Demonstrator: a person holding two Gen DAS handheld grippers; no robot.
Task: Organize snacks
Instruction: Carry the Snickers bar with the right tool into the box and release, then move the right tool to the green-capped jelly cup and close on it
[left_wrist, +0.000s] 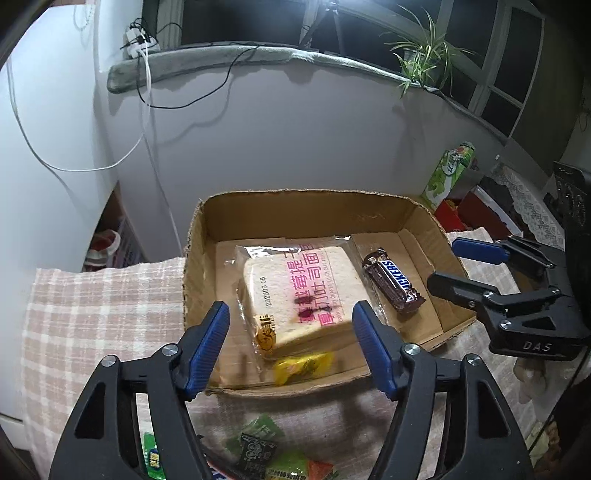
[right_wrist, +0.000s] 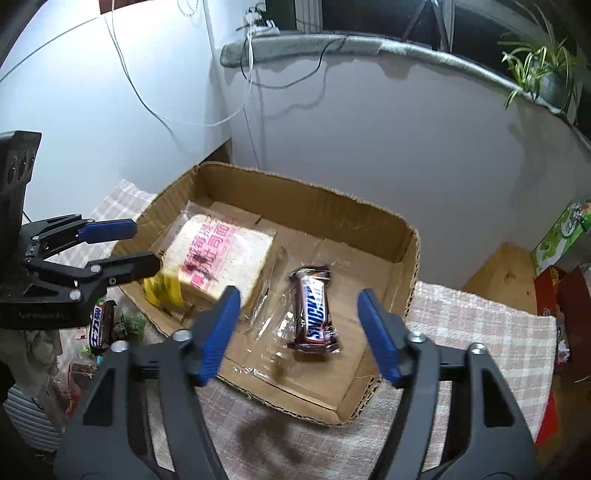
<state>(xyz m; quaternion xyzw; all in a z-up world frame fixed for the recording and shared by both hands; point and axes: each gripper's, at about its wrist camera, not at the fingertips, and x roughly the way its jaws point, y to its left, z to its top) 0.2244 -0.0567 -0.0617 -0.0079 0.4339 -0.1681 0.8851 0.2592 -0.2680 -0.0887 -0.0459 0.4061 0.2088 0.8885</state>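
Cardboard box (left_wrist: 306, 206), shallow, torn-edged, on checked cloth (left_wrist: 92, 302) | crinkly Snickers bar (right_wrist: 314, 310) and plastic-wrapped toast (left_wrist: 299, 295) inside | left gripper (left_wrist: 291, 343) and right gripper (right_wrist: 299, 328) agape, empty, above box's near rim

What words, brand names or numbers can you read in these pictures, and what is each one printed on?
"SNICKERS": on the brown chocolate bar in the cardboard box.
"202509 06": on the wrapped toast in the box.
"DAS": on the right gripper body.
Pink Chinese print on the toast wrapper: partly blurred, not safely readable.
Chinese characters on the second bar outside the box: too blurred.
Green carton and loose packets: too small.
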